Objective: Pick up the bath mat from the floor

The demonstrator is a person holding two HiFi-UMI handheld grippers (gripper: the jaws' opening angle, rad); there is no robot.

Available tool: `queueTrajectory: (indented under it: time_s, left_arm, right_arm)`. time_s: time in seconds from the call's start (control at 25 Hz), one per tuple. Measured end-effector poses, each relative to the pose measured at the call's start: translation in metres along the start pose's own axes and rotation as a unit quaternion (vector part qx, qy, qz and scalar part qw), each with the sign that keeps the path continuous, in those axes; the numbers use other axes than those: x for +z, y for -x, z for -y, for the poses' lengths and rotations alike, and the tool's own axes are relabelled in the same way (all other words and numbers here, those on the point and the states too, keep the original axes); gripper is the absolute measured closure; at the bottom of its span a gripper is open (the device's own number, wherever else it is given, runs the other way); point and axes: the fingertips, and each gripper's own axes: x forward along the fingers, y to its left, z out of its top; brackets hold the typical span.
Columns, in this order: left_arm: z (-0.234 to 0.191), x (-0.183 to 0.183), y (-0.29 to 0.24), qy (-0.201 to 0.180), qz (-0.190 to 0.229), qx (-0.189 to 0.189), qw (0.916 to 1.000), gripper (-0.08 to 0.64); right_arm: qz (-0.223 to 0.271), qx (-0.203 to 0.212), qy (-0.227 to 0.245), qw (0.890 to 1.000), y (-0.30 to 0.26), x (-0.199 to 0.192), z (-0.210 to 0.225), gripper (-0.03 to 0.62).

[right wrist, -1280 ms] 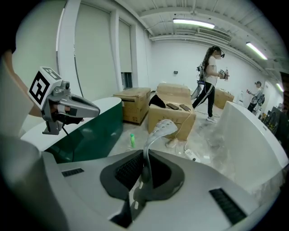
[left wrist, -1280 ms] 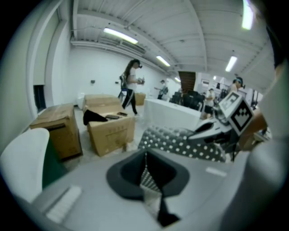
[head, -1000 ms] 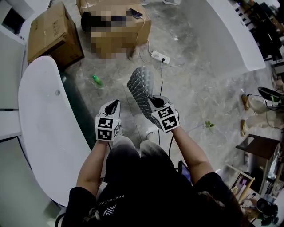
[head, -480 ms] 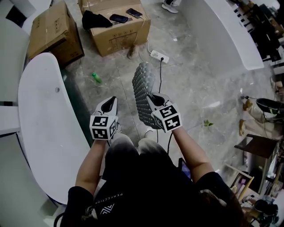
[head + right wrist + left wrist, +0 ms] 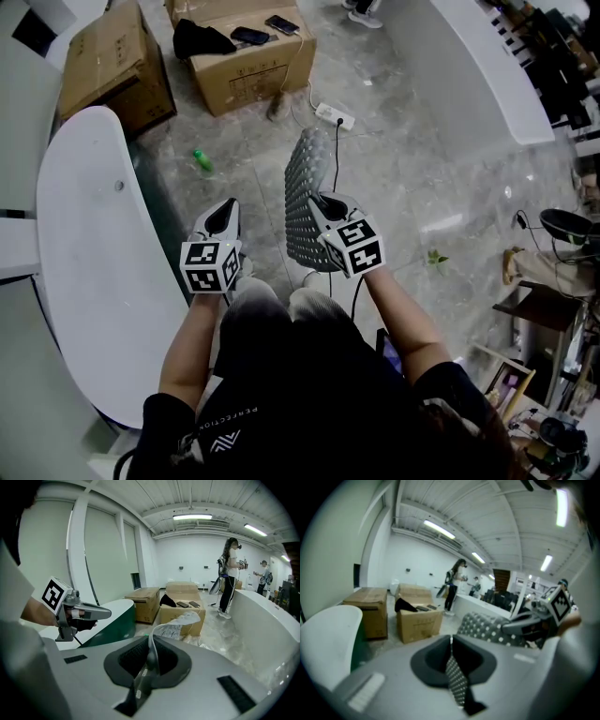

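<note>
The bath mat (image 5: 302, 187), grey with pale dots, hangs off the floor in front of the person and is seen nearly edge-on in the head view. My right gripper (image 5: 324, 202) is shut on its near edge; in the right gripper view a thin fold of the mat (image 5: 174, 626) rises from between the jaws (image 5: 152, 654). My left gripper (image 5: 223, 216) is a little to the left of the mat, apart from it, with its jaws closed together (image 5: 451, 645). From the left gripper view the mat (image 5: 487, 626) is seen to the right.
A white curved table (image 5: 89, 272) runs close on the left. Two cardboard boxes (image 5: 246, 58) (image 5: 108, 66) stand ahead, with a power strip (image 5: 335, 116) and a green bottle (image 5: 200, 160) on the floor. A white counter (image 5: 478, 66) lies at right. A person (image 5: 228, 573) stands far off.
The mat has swung a little further up and to the right and turned more edge-on. The left gripper has drifted slightly left.
</note>
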Motion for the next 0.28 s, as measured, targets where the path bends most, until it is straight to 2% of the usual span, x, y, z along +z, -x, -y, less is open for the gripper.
queueTrajectory:
  time_s: [0.28]
  left_arm:
    - [-0.0096,0.0019,0.0082,0.013,0.011,0.015,0.9997,0.547]
  right_arm:
    - [0.012,-0.002,0.004,1.000,0.0033,0.0052,-0.0004,0.581]
